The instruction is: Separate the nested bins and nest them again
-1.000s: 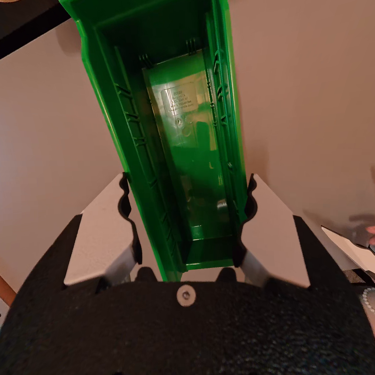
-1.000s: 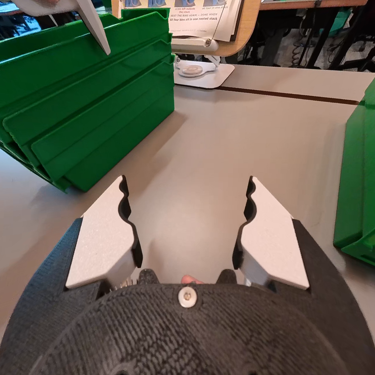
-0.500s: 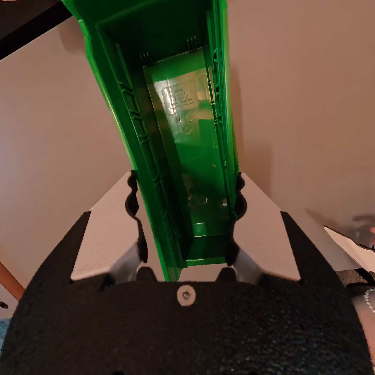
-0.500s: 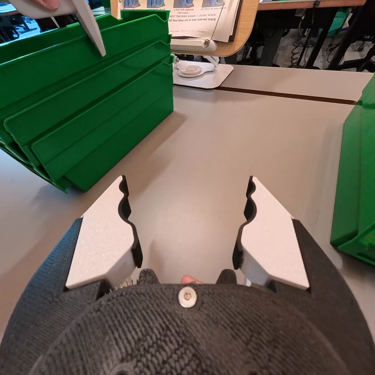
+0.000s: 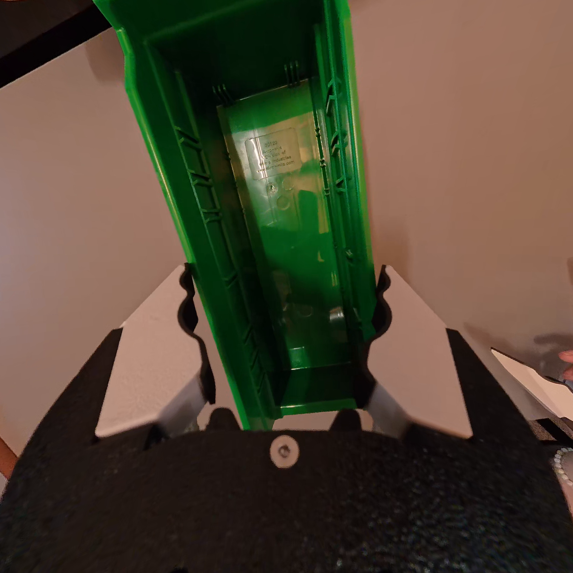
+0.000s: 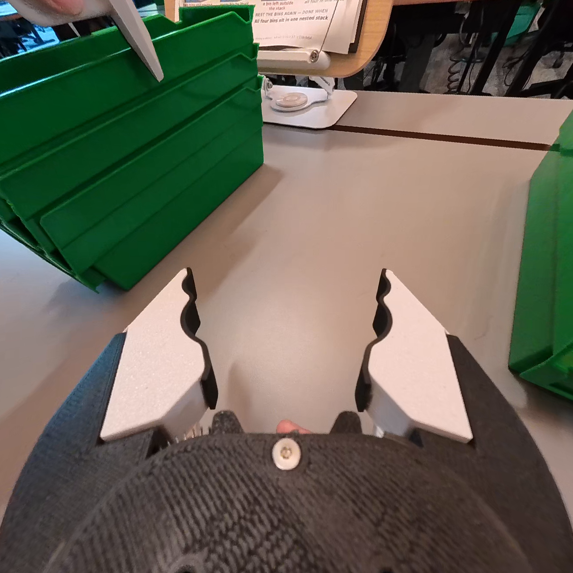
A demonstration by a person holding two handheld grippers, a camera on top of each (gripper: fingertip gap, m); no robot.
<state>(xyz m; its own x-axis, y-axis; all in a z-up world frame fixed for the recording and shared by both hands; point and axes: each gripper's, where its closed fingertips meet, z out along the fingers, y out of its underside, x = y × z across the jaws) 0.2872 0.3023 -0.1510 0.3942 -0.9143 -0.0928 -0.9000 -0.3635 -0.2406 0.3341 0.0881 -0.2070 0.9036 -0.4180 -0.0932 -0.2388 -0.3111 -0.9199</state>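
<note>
Straddling the near end of the green bin (image 5: 279, 235), the left gripper (image 5: 283, 313) has its fingers apart, right pad touching the wall; stiff, light, slick plastic, best pinched at a side wall. In the right view, the right gripper (image 6: 285, 325) gapes empty over the desk (image 6: 341, 223), the nested stack (image 6: 124, 148) far left, another bin (image 6: 552, 279) right.

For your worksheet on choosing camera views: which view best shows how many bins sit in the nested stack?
The right wrist view: the nested stack shows its stepped side walls, layered. The left wrist view looks only into the top bin, between the left gripper fingers.
</note>
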